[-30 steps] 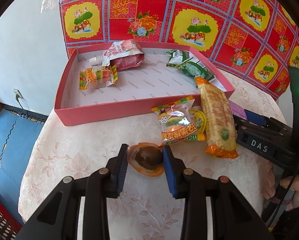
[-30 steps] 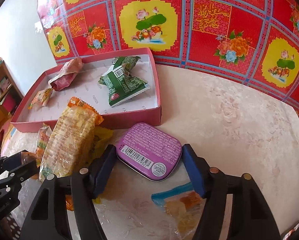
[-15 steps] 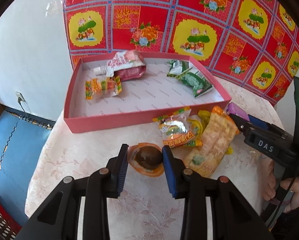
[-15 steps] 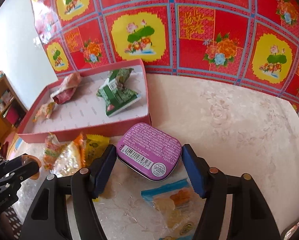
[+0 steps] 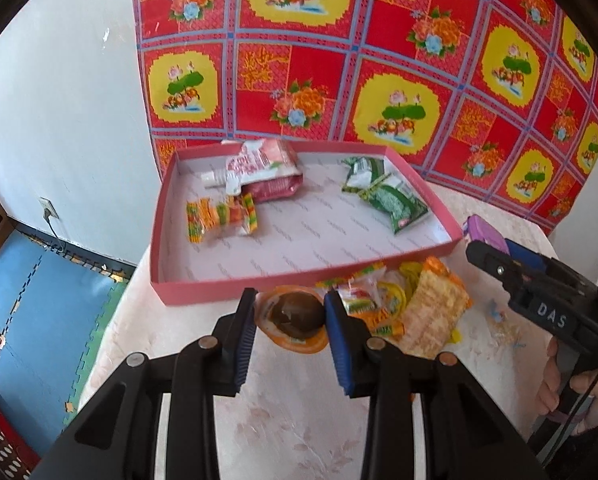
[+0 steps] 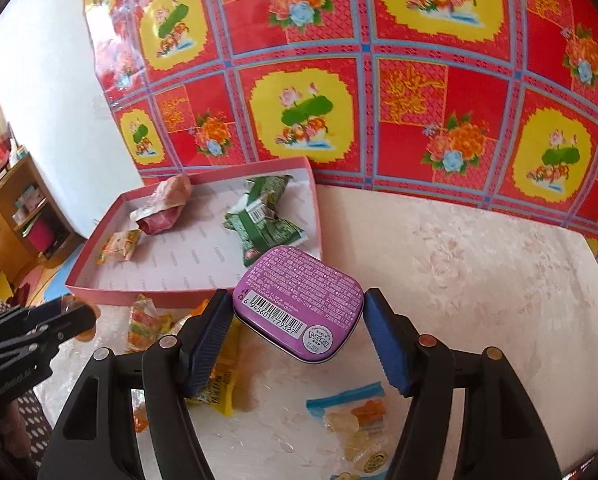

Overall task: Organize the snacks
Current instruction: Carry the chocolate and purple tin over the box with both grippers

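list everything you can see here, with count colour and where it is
pink box: 1, pink walls, pale lining, far side of table
pouch with spout: 1, pink and white, in box, far left
striped candy pack: 1, orange, yellow, green, in box, left
green packets: 2, green and white, in box, right
jelly cup: 1, orange rim, brown middle, in left gripper
purple tin: 1, purple, barcode label, in right gripper
loose snack pile: several, yellow and orange, table in front of box
clear bag with blue strip: 1, table, under right gripper
table: 1, cream floral cover
patterned sheet: 1, red and yellow, behind table
left gripper: 1, black, blue pads
right gripper: 1, black, blue pads
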Demonstrator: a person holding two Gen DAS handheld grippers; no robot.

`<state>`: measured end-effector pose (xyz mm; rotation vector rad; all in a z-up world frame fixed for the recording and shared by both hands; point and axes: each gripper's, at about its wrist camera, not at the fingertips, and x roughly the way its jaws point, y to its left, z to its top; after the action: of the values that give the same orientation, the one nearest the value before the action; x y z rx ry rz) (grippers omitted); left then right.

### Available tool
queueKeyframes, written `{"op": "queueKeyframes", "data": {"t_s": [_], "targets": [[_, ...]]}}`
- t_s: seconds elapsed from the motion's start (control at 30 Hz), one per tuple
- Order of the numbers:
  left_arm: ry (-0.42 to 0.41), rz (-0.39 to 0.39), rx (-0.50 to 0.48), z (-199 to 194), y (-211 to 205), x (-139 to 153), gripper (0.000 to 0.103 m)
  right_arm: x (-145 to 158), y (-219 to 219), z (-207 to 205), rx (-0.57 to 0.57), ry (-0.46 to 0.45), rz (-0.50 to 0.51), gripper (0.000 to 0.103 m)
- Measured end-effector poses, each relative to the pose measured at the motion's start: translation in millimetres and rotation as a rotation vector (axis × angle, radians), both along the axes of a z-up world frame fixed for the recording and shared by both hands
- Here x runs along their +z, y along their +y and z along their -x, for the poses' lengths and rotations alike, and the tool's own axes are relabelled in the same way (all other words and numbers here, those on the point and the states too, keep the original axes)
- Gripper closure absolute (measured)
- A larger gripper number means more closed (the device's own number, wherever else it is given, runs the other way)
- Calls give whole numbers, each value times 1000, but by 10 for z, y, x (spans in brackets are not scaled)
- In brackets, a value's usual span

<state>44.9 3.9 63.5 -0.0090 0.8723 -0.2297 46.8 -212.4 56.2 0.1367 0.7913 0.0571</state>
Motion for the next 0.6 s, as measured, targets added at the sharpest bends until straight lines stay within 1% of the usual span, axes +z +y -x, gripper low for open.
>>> {"op": "queueKeyframes", "data": {"t_s": [0.13,0.37,0.6], "targets": [[-20,-4,27,-90,43,42,68,34,12,-59,15,2,-27,35],[-31,-4,61,-289,113,44,68,89,100,-192,46,-4,-20,35],[-44,-19,63,-463,95,-5,68,45,186,-374,68,15,-26,35]]}}
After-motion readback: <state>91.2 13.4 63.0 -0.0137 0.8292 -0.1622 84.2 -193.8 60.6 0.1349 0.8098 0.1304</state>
